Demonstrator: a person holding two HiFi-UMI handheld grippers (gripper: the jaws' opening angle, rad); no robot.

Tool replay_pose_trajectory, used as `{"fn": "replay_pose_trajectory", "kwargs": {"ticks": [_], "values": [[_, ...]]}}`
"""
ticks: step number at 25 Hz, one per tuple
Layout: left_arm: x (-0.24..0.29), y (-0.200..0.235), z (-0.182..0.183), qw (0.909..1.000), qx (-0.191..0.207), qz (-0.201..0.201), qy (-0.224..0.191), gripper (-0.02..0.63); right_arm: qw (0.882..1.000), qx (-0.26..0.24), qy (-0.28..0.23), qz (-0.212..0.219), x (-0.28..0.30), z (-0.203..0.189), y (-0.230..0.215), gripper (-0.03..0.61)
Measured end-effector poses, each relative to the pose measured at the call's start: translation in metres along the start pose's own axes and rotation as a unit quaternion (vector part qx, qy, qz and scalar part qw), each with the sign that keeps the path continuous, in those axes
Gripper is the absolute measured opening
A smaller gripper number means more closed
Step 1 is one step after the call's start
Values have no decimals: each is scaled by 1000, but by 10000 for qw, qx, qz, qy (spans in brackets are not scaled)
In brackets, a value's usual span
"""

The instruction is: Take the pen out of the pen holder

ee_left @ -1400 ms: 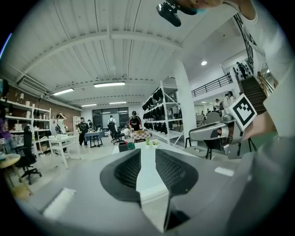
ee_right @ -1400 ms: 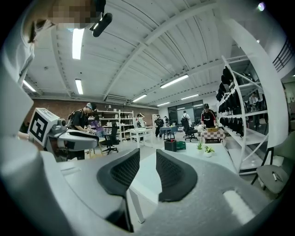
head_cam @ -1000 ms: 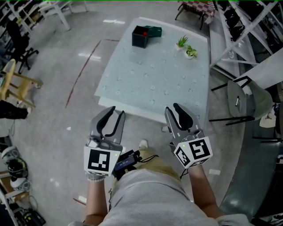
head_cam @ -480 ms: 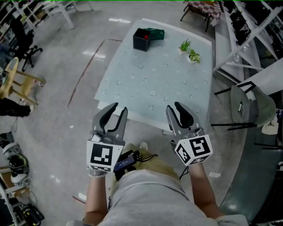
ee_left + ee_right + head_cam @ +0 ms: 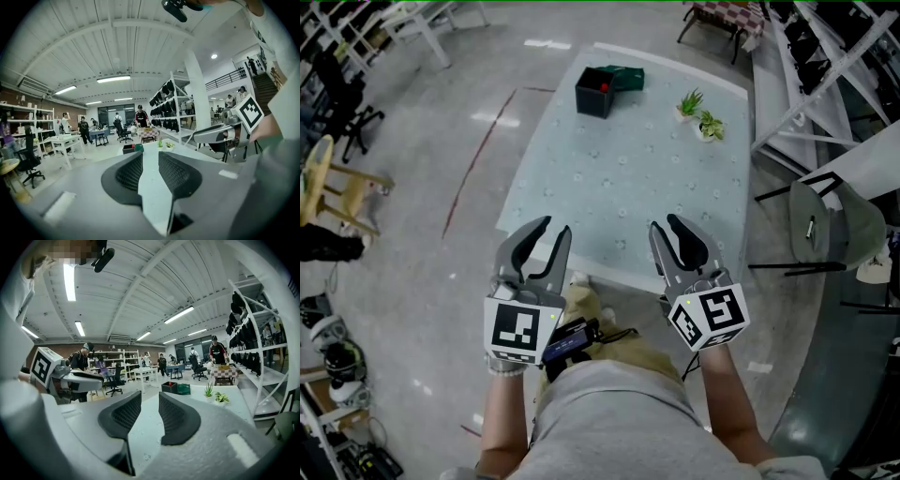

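Closer now than a second ago, the pale green rectangular table (image 5: 619, 178) has its near edge right under both grippers, and a tan shoe (image 5: 582, 301) has come forward below that edge.

From the head view, the left gripper (image 5: 553, 227) and the right gripper (image 5: 666, 225) hang side by side at the table's near edge, each with its jaws spread apart and holding nothing. The black square pen holder (image 5: 593, 92) stands at the table's far left corner with a red-tipped pen (image 5: 604, 87) in it, and a dark green box (image 5: 626, 77) touches its far side. Two small potted plants (image 5: 698, 112) sit near the table's far right edge.

In the left gripper view the jaws stand apart with only tabletop between them; the holder is small at the table's far end.

The right gripper view shows the same: jaws parted and empty, the holder and pen well beyond them at the table's far end.
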State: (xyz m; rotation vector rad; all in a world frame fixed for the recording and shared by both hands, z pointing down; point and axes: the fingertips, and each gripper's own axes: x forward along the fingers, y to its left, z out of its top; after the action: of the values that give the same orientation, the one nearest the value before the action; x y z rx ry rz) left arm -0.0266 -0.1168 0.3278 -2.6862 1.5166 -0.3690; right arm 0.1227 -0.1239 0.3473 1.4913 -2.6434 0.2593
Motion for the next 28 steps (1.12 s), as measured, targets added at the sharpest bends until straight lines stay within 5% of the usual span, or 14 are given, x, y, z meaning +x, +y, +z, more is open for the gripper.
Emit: {"fn": "replay_pose_trajectory", "kwargs": {"ticks": [28], "values": [[129, 105, -16, 9979, -169, -587, 200, 104, 9991, -188, 177, -348, 174, 30, -62, 118]]}}
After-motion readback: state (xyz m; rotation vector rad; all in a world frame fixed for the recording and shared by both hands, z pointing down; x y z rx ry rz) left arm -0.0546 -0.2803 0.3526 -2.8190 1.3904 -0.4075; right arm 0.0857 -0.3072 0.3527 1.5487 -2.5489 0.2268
